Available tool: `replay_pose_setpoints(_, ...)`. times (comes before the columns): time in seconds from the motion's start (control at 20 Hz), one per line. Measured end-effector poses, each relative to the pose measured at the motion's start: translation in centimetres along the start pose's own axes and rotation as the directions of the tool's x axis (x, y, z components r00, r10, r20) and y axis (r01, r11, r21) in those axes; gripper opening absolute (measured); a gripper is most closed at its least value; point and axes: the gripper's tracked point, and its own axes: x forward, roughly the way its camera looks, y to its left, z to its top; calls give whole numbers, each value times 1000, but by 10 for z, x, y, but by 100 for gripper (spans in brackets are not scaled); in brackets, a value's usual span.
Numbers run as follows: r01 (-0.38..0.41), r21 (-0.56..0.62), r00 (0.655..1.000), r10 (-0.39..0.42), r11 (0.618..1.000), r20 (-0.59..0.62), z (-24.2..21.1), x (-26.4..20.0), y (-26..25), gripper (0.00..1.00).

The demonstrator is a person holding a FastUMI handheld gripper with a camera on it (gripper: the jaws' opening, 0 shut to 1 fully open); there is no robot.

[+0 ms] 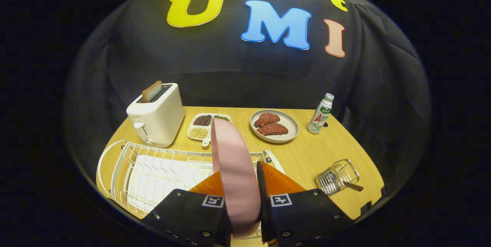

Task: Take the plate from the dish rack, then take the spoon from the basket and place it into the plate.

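So my fingers (245, 216) pinch the pink plate (234, 170) edge-on above the dish rack (153, 170); the spoon (351, 185) waits in its basket (337, 176) near the table's (307, 155) right edge.

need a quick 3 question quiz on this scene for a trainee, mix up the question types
1. True or false: the hand-held gripper is shut on the pink plate, held on edge above the dish rack.
2. Multiple choice: where is the spoon? A) on the pink plate B) in the wire basket C) beside the toaster
3. Fill in: the grey plate beyond the fingers holds two pieces of ____.

Key: 1 true; 2 B; 3 meat
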Motion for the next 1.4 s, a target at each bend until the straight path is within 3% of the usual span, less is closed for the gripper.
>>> replay_pose_setpoints(0.3,28,-90,998,-22,996,64,30,-21,14,28)
replay_pose_setpoints(0.7,-17,-39,997,20,999,78,17,-82,13,28)
replay_pose_setpoints(1.15,-227,73,972,230,971,-36,-91,-165,30,28)
replay_pose_setpoints(1.4,-363,186,917,386,913,-104,-150,-187,49,28)
